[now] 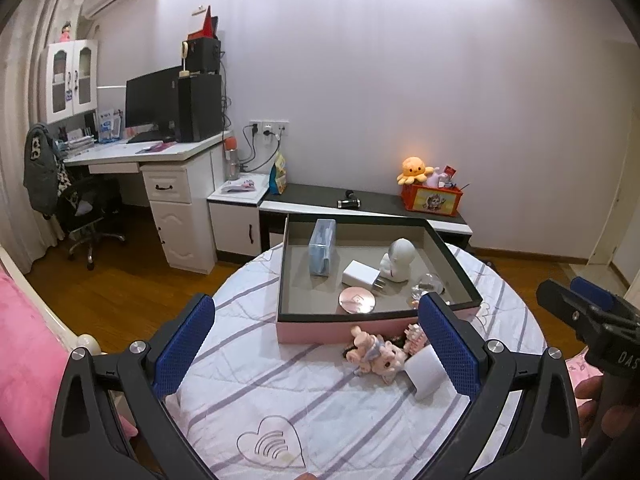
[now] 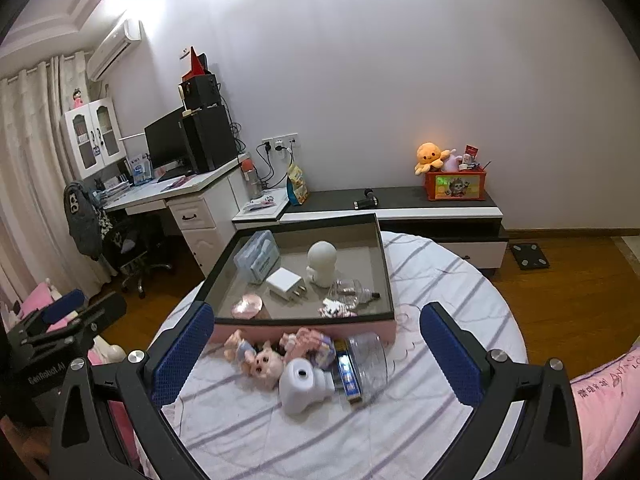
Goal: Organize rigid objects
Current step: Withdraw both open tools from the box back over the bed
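Both jaws wide, empty — white plastic device (image 2: 302, 386) near the bed's (image 2: 440, 280) front edge: light, stiff, slippery — best gripped across its narrow neck.

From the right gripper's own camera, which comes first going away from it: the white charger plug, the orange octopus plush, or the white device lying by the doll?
1. White device: on the bedspread, just ahead of the right gripper.
2. White charger plug: inside the pink box, mid-tray.
3. Orange octopus plush: across the room, on the low cabinet against the wall.
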Available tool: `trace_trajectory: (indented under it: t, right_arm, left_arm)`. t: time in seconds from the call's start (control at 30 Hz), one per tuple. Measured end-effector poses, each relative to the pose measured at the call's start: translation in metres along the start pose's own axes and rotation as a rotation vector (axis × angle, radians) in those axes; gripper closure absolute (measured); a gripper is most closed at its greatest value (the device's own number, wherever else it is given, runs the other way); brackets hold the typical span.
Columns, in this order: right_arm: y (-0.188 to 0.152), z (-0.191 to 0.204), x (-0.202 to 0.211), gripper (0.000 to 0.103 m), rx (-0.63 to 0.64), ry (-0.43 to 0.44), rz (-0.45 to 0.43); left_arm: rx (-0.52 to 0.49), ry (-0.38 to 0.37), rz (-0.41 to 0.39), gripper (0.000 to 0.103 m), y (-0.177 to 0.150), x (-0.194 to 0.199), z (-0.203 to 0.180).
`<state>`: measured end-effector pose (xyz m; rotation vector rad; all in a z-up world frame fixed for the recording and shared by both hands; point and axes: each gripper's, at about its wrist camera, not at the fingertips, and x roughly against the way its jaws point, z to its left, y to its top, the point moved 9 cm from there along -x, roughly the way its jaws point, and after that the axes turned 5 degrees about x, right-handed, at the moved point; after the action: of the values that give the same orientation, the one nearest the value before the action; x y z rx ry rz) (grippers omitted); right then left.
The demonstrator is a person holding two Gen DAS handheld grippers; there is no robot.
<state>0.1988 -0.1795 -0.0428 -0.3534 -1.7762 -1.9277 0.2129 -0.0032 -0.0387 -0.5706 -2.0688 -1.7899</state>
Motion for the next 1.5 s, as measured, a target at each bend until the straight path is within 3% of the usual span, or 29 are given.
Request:
trace_trajectory:
  t: [0.4,1.13,1.5]
  right_arm:
    - [-0.024,0.004,0.015,0.0,0.011,-0.005,0.024]
    - [-0.025,0.006,0.023,0.0,0.02,-0.012,0.022]
    - [-0.043,-0.003,0.0,0.0,0.04,-0.013,0.107]
  left_arm:
    - [-0.002,0.002,0.012,0.0,-0.02,0.017,0.0]
    - [0.001,0.005,0.002,0.0,-0.02,0.024,0.0]
    - [-0.004,0.01,0.059,0.0,-0.033,0.011,0.002]
